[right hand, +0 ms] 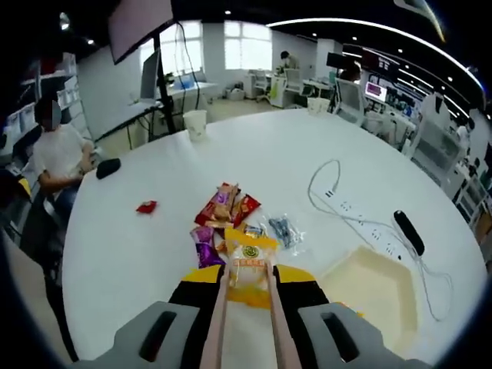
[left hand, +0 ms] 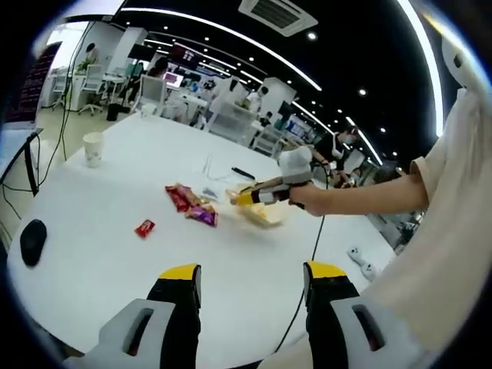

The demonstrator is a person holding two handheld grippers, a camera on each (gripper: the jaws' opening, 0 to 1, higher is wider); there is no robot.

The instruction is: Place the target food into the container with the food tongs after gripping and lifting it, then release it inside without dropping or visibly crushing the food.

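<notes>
Grey left gripper (left hand: 251,288), black yellow-tipped jaws; cream sleeve (left hand: 453,192).

Print on yellow snack packet (right hand: 248,265) too blurred to read. Packet's lower edge hidden behind pale tong arms (right hand: 217,323). Square cream plastic container (right hand: 377,288) partly hidden by right gripper (right hand: 247,278) body.

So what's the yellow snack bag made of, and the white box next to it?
The yellow snack packet, pinched in the tongs held by the right gripper, looks like thin glossy plastic film: it shines and has printed pictures. The container looks like smooth, pale plastic or coated paper; it's hard to tell which.
</notes>
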